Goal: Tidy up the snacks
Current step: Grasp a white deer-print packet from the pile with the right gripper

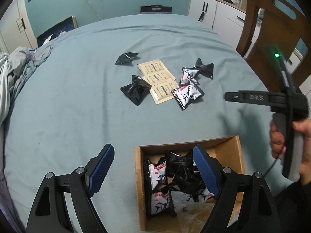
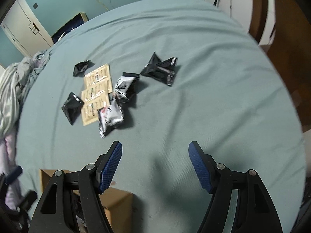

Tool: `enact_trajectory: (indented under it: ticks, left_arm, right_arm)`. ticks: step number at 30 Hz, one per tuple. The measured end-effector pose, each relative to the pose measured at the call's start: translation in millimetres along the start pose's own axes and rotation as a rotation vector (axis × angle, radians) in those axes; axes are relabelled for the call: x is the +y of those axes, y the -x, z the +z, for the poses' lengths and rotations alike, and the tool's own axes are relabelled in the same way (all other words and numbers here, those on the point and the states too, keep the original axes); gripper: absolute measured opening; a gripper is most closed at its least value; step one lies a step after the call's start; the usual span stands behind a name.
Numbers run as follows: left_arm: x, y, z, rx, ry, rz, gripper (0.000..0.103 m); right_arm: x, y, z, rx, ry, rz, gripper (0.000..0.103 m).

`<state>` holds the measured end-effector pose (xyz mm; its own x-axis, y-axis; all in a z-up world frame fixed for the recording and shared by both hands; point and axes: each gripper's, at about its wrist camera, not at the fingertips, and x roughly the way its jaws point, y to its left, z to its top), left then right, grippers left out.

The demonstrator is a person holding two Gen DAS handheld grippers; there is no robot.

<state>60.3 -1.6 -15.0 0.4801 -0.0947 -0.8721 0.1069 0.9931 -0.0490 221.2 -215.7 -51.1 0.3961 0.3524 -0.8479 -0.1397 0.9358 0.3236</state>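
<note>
Snacks remaining on bed [image 1: 68, 106]: loose cluster at frame centre in left wrist view, w/ two black-and-white deer packets [image 1: 188, 95], three beige sachets [image 1: 157, 79] overlapping in a column, and dark foil pouches [image 1: 136, 89] at the cluster's edges. Cardboard box [image 1: 236, 155] sits lower centre-right, already holding several deer packets + dark pouches, so sorting judged partly done. Step in hand, by my read: reach for next packet. Best approach prob. nearest deer packet [image 2: 109, 117], lower-left of centre in right wrist view; come down w/ jaws straddling its short axis, pinch the puffed body not the crimped seam, lift clear before swinging to box. Foil likely slippery, sachets flat, may need edge pick. Left gripper [image 1: 153, 167] jaws wide apart, nothing held, hovering over box's left rim, lower frame. Right gripper [image 2: 155, 163] also spread wide, empty, above bare sheet; view blurred. Right hand [image 1: 281, 139] grips its handle at right edge, fingers wrapped, tool pointing toward cluster.
</note>
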Motion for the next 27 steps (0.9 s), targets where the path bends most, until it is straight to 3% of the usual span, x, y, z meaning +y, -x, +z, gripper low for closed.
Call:
enact_trajectory:
  ticks: [7,12,16,17,18,19,21,27]
  left_arm:
    - [6,-3,1,0.013,0.030,-0.038,0.084]
    - [8,-7,2,0.023,0.042,-0.051,0.084]
    - [9,-14,3,0.037,0.045,-0.043,0.084]
    - [9,-16,3,0.041,0.045,-0.039,0.084]
    - [9,-18,3,0.045,0.044,-0.033,0.084]
    - [9,-19,3,0.047,0.042,-0.026,0.084]
    - [8,-21,3,0.045,0.038,-0.014,0.084]
    - [10,-17,4,-0.004,0.029,0.032,0.084]
  right_arm:
    - [35,-40,25,0.036,0.121,0.084,0.070]
    - [63,-76,36,0.035,0.247,0.021,0.070]
    - [72,-106,42,0.087,0.285,0.026,0.069]
    - [72,-109,42,0.084,0.284,0.016,0.066]
    - [72,-110,41,0.072,0.288,0.005,0.057]
    - [74,-111,41,0.058,0.298,-0.001,0.042]
    - [72,-107,40,0.050,0.292,0.030,0.029]
    - [60,-74,31,0.021,0.211,0.109,0.022]
